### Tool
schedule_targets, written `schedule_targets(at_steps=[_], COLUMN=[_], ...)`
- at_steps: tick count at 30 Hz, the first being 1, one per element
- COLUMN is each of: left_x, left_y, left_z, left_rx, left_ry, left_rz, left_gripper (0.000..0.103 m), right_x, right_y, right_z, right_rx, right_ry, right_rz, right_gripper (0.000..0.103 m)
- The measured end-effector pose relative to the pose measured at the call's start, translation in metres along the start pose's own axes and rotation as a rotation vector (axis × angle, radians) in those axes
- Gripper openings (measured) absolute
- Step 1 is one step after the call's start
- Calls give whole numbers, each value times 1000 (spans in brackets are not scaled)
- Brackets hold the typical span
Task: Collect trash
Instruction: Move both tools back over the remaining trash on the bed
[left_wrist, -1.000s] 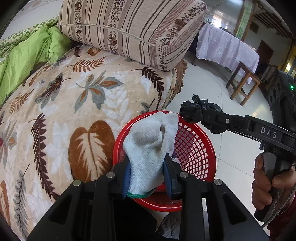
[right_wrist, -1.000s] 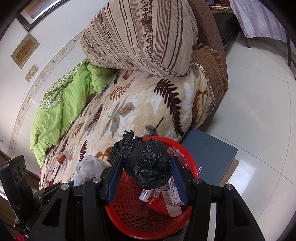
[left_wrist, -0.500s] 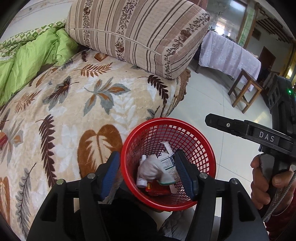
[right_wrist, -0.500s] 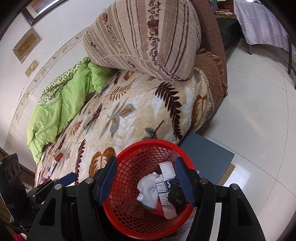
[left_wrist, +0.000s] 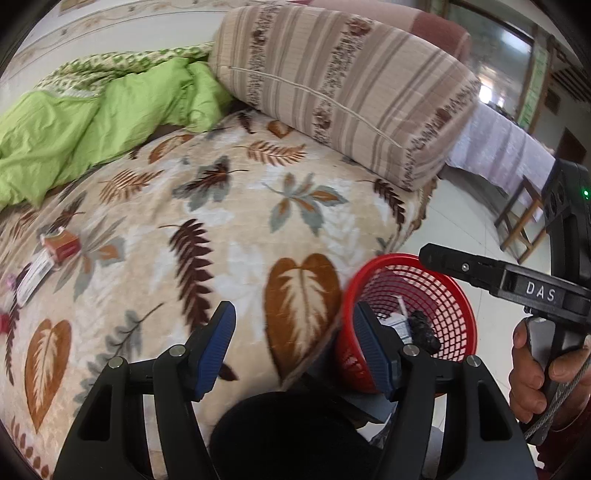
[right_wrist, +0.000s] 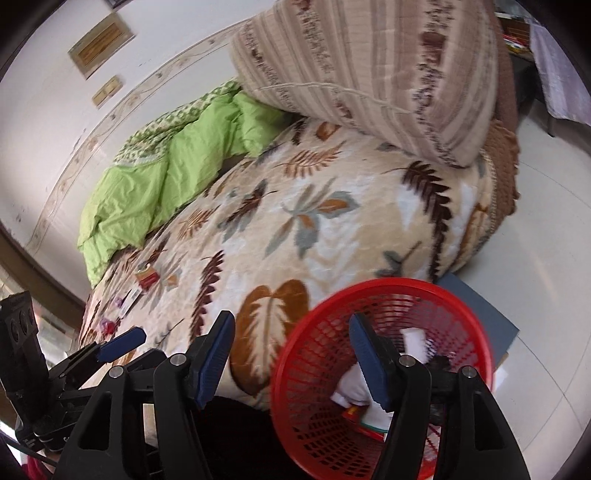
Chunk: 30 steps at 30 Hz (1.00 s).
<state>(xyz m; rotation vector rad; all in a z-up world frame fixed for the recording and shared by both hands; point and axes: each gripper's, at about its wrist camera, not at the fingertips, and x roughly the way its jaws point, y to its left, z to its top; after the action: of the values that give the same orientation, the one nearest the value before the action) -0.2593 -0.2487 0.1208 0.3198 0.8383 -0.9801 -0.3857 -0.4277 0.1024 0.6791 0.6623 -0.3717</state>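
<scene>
The red mesh basket (left_wrist: 463, 310) stands on the floor beside the bed; a black bag (left_wrist: 423, 330) and a white carton (left_wrist: 397, 321) lie inside. My left gripper (left_wrist: 293, 325) hovers over the leaf-patterned blanket (left_wrist: 295, 206), left of the basket; its jaws are opening with nothing between them. My right gripper (right_wrist: 291, 328) is open and empty at the basket's (right_wrist: 369, 288) left rim, with a white cloth (right_wrist: 349, 384) below in the basket. A red box (left_wrist: 61, 245) and a white packet (left_wrist: 35, 275) lie far left on the blanket.
A striped cushion (left_wrist: 343, 85) and a green quilt (left_wrist: 92, 122) lie at the far side of the bed. A grey flat box (right_wrist: 480, 314) sits under the basket on the tiled floor. A wooden stool (left_wrist: 521, 218) and a cloth-covered table (left_wrist: 495, 151) stand far right.
Both grippers opened and let go: the white cloth and the black bag dropped into the basket. Both then swung left, off the basket and over the blanket.
</scene>
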Motion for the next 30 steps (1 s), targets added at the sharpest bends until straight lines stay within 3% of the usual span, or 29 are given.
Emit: schedule_targets(at_steps=[8, 23, 30], left_x=[-21, -78, -91], left_y=[74, 253, 342], left_z=[-14, -65, -73], left_rx=[-151, -515, -655], left_ry=[-17, -76, -100], left_rz=[79, 321, 447], left_gripper=[65, 65, 65], right_x=[37, 131, 167], right_y=[68, 205, 245], right_z=[2, -11, -13], right_rx=[-132, -372, -414], right_ry=[56, 228, 276], right_rz=[79, 215, 240], right_gripper=[68, 68, 68])
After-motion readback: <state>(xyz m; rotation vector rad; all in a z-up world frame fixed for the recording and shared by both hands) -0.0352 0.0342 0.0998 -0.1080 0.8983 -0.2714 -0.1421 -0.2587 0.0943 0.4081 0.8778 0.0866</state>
